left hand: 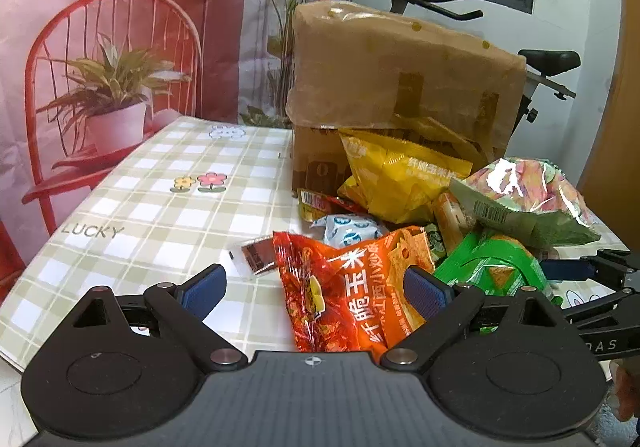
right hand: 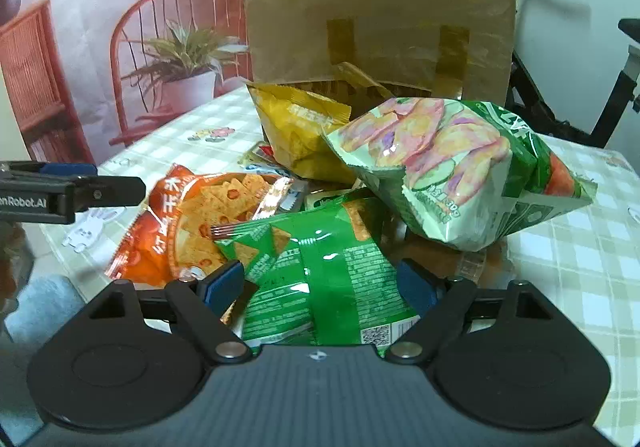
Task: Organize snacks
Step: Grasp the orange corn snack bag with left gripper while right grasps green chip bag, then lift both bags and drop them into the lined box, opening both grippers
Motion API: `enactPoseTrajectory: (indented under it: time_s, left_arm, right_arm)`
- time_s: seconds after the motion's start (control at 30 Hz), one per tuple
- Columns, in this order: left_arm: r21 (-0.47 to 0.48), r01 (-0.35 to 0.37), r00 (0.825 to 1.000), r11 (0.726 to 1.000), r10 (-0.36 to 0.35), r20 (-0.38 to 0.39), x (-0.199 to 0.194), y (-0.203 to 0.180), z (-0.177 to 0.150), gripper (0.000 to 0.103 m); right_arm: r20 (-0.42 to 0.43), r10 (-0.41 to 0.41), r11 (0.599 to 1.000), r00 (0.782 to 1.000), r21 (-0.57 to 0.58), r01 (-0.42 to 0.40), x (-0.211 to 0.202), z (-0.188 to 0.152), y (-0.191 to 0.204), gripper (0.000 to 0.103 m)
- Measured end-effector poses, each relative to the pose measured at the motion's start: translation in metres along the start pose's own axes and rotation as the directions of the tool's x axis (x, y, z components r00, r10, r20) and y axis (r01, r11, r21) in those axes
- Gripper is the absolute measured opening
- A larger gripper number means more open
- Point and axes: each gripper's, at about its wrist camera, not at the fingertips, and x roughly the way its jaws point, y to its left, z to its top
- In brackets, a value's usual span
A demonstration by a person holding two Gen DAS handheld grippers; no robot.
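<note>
Left gripper (left hand: 316,291) spread wide around crinkled orange corn-chip bag (left hand: 352,295), pads clear. Right gripper (right hand: 320,283) likewise agape astride glossy green tortilla-chip bag (right hand: 320,271), apparently lining up grabs. Heaped before taped brown cardboard box (left hand: 400,79) on checked tablecloth (left hand: 140,207).

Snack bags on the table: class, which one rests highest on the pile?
The pale green cucumber-picture bag. It lies on top of the heap, above the bright green bag, while the orange bag lies low on the tablecloth.
</note>
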Motion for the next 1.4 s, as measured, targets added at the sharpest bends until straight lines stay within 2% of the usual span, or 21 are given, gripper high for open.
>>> enactPoseTrajectory:
  time_s: [0.17, 0.3, 0.4, 0.47, 0.63, 0.67, 0.7, 0.77, 0.8, 0.9, 0.97, 1.17, 1.27, 1.4]
  left_arm:
    - [-0.010, 0.023, 0.999, 1.000, -0.023, -0.030, 0.013, 0.005, -0.001, 0.097]
    - [-0.021, 0.072, 0.996, 0.997, -0.073, -0.058, 0.028, 0.008, -0.001, 0.097]
    - [-0.057, 0.098, 0.988, 0.994, -0.104, -0.113, 0.044, 0.013, -0.005, 0.097]
    - [-0.074, 0.116, 0.984, 0.990, -0.125, -0.126, 0.050, 0.014, -0.008, 0.098]
    - [-0.093, 0.159, 0.971, 0.983, -0.173, -0.163, 0.071, 0.012, -0.016, 0.098]
    - [-0.100, 0.171, 0.968, 0.980, -0.186, -0.169, 0.073, 0.011, -0.017, 0.095]
    - [-0.110, 0.188, 0.964, 0.976, -0.205, -0.171, 0.076, 0.011, -0.019, 0.084]
    - [-0.110, 0.204, 0.964, 0.973, -0.220, -0.150, 0.073, 0.009, -0.020, 0.069]
    - [-0.089, 0.184, 0.970, 0.979, -0.195, -0.142, 0.069, 0.006, -0.018, 0.063]
    - [-0.013, 0.111, 0.989, 0.994, -0.112, -0.099, 0.055, -0.003, -0.015, 0.057]
    - [-0.023, 0.101, 0.992, 0.995, -0.103, -0.077, 0.047, -0.002, -0.012, 0.056]
    - [-0.041, 0.061, 0.998, 0.997, -0.061, 0.000, 0.017, 0.004, 0.000, 0.056]
    - [-0.048, 0.041, 0.999, 0.998, -0.039, 0.030, 0.004, 0.006, 0.007, 0.056]
    - [-0.068, 0.017, 0.997, 0.998, -0.012, 0.077, -0.015, 0.010, 0.019, 0.056]
  right_arm:
    - [-0.029, -0.013, 1.000, 0.999, -0.025, 0.013, 0.015, 0.003, -0.001, 0.092]
    - [-0.063, 0.003, 0.999, 0.998, -0.043, -0.006, 0.026, 0.001, 0.000, 0.096]
    - [-0.066, 0.014, 0.999, 0.998, -0.040, -0.017, 0.028, 0.001, -0.001, 0.095]
    - [-0.062, 0.027, 0.999, 0.998, -0.039, -0.029, 0.027, 0.000, -0.003, 0.091]
    - [-0.050, 0.038, 0.999, 0.998, -0.030, -0.040, 0.026, -0.001, -0.004, 0.090]
    - [-0.049, 0.038, 0.999, 0.998, -0.029, -0.039, 0.026, -0.001, -0.004, 0.090]
    - [-0.049, 0.037, 0.999, 0.998, -0.029, -0.039, 0.026, -0.001, -0.004, 0.090]
    - [-0.048, 0.038, 0.999, 0.998, -0.025, -0.039, 0.026, 0.000, -0.004, 0.089]
    - [-0.048, 0.038, 0.999, 0.998, -0.022, -0.039, 0.025, 0.000, -0.005, 0.089]
    - [-0.043, 0.057, 0.998, 0.997, -0.005, -0.057, 0.022, 0.000, -0.006, 0.084]
    - [-0.042, 0.066, 0.998, 0.997, 0.000, -0.066, 0.020, 0.001, -0.005, 0.079]
    - [-0.022, 0.098, 0.995, 0.995, 0.028, -0.097, 0.009, 0.004, -0.001, 0.075]
    - [0.010, 0.122, 0.991, 0.992, 0.046, -0.122, -0.002, 0.010, 0.001, 0.071]
    - [0.070, 0.134, 0.991, 0.988, 0.012, -0.135, -0.020, 0.022, 0.009, 0.068]
